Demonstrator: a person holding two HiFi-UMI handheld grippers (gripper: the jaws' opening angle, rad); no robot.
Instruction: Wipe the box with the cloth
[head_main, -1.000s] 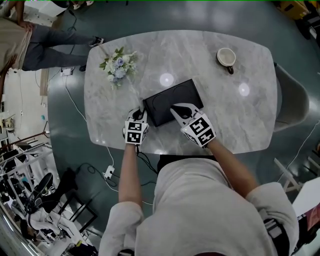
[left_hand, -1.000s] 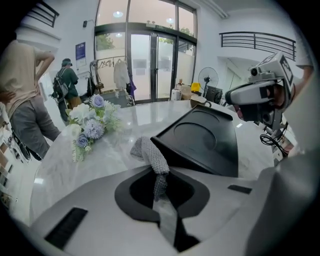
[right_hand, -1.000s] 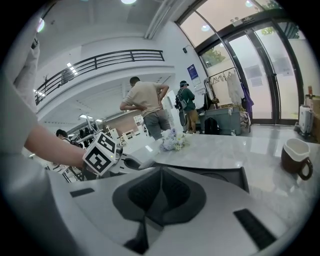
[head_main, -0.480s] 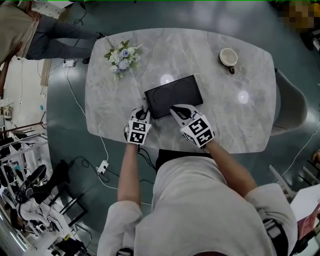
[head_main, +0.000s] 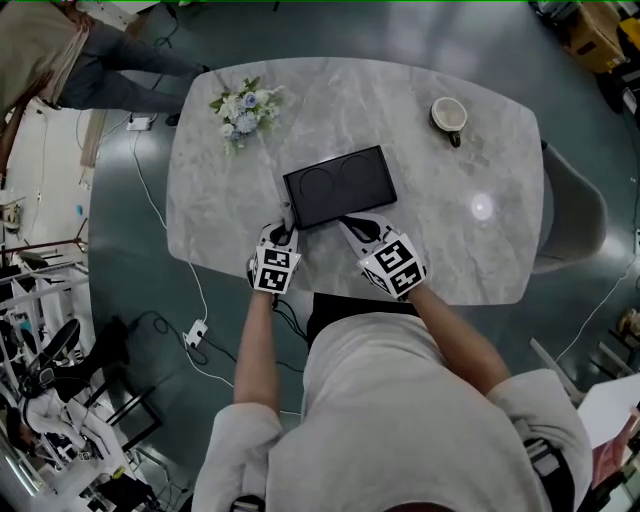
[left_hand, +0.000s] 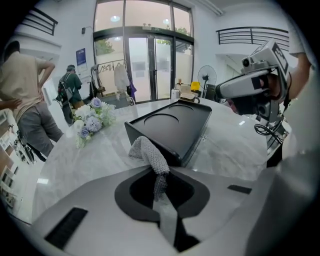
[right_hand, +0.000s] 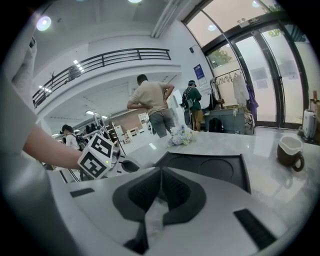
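Left tongs (left_hand: 160, 186) clamping cloth (left_hand: 149, 152) at box (left_hand: 176, 124) corner, right tongs (right_hand: 160, 172) beside box

Box (head_main: 340, 186) centre of table (head_main: 220, 220); flowers (head_main: 243, 110) left, cup (head_main: 449, 116) right.

one box (head_main: 340, 186), one cloth (left_hand: 149, 152), one cup (head_main: 449, 115), one bouquet (head_main: 243, 108)
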